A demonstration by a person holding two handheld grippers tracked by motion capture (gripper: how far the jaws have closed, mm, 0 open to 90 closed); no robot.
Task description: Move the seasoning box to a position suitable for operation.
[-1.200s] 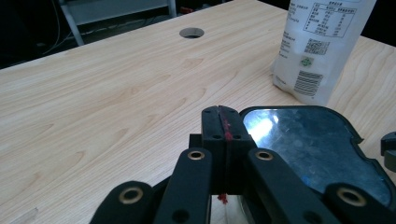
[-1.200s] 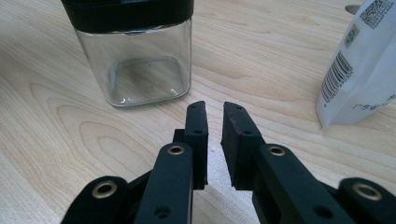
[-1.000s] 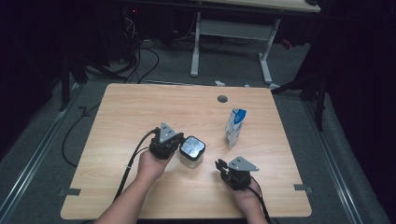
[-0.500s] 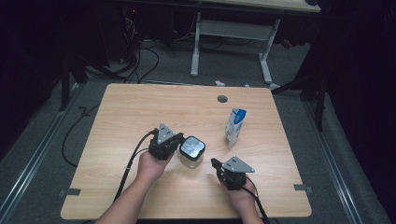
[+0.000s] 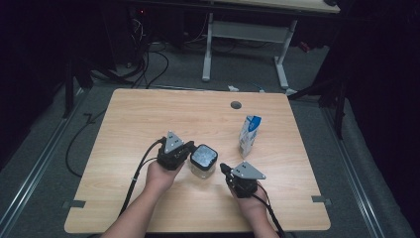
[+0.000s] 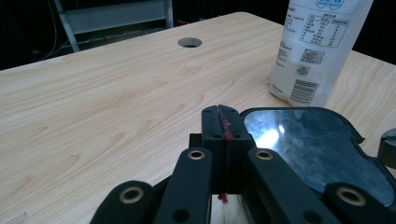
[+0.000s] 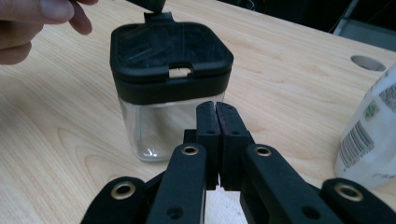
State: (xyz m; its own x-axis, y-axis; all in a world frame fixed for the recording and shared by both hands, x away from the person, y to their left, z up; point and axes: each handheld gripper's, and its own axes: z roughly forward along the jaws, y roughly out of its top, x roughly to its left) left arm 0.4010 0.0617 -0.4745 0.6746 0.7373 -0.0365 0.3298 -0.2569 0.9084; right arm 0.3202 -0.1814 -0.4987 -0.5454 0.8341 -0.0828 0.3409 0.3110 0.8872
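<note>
Two hand-held tools are seen over a pale wooden counter (image 5: 148, 119), with a small clear jar (image 5: 203, 160) between them. All places are given relative to this jar. It stands upright near the middle of the counter's near half, and its square black lid (image 7: 170, 49) is seated flat on top.

The left tool (image 5: 187, 147) is held just to the jar's left, with its jaws clenched together and nothing between them; the tip is seen at the lid's left edge, and whether it touches cannot be told. The right tool (image 5: 223, 168) is held just to the jar's right and a little nearer the person, with its jaws likewise pressed flat together and nothing gripped; these jaws have just been closing. Its tip is aimed at the jar's clear wall, with a small gap apparent.

The jar is judged to be light, since it looks empty, and rigid, of hard clear plastic or glass. Its smooth walls are likely to be slippery, and it could tip if pushed high up. A small tab (image 7: 180, 72) is seen on the front edge of the lid, and this is judged the best place to catch the lid, while the body would be steadied lower down.

A white and blue carton (image 5: 249, 135) stands upright behind the jar, to its right and apart from it. A round cable hole (image 5: 236, 105) is cut in the counter farther back. The room is dark, with grey flooring, trailing cables and the white legs of another desk (image 5: 208, 49) beyond.
</note>
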